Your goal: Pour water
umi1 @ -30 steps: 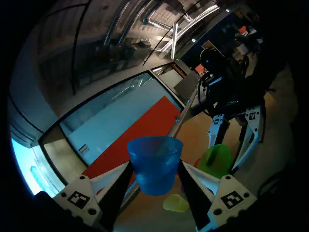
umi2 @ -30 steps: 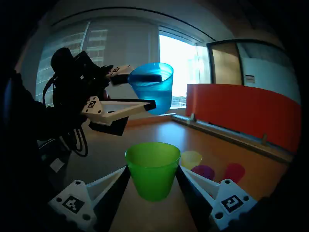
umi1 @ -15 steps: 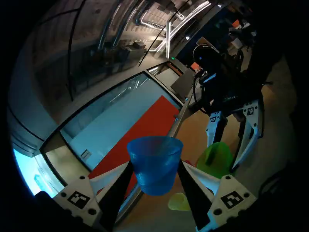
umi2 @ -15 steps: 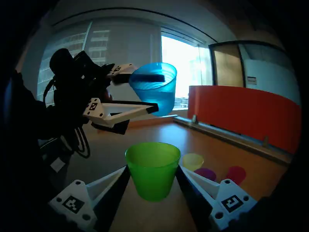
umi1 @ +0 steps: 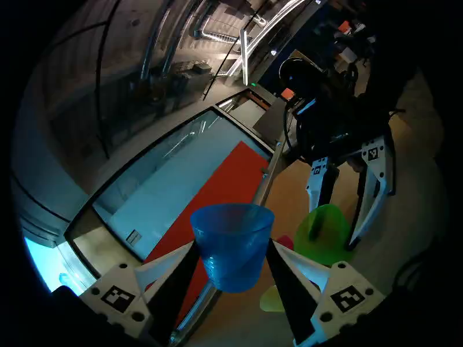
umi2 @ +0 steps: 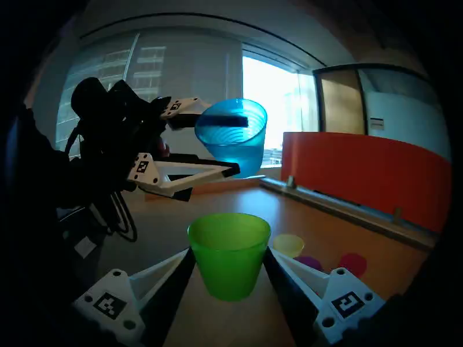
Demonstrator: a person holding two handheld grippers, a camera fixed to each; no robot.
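Observation:
My left gripper (umi1: 231, 260) is shut on a translucent blue cup (umi1: 232, 246). In the right gripper view that blue cup (umi2: 232, 136) hangs in the air, tipped toward the camera with water inside, held by the left gripper (umi2: 223, 144) and a dark-sleeved hand. My right gripper (umi2: 229, 266) is shut on a green cup (umi2: 229, 254), which stands upright below and in front of the blue cup. In the left gripper view the green cup (umi1: 321, 234) appears lower right, between the right gripper's white fingers (umi1: 370, 196).
A yellow cup (umi2: 288, 244), a purple cup (umi2: 309, 263) and a pink cup (umi2: 353, 264) sit on the wooden tabletop (umi2: 231, 202) behind the green one. An orange partition (umi2: 370, 173) runs along the table's far edge, with bright windows beyond.
The blue cup has tilted further, its mouth turning more toward the right gripper's camera, and shifted slightly right. The green cup stays as it was.

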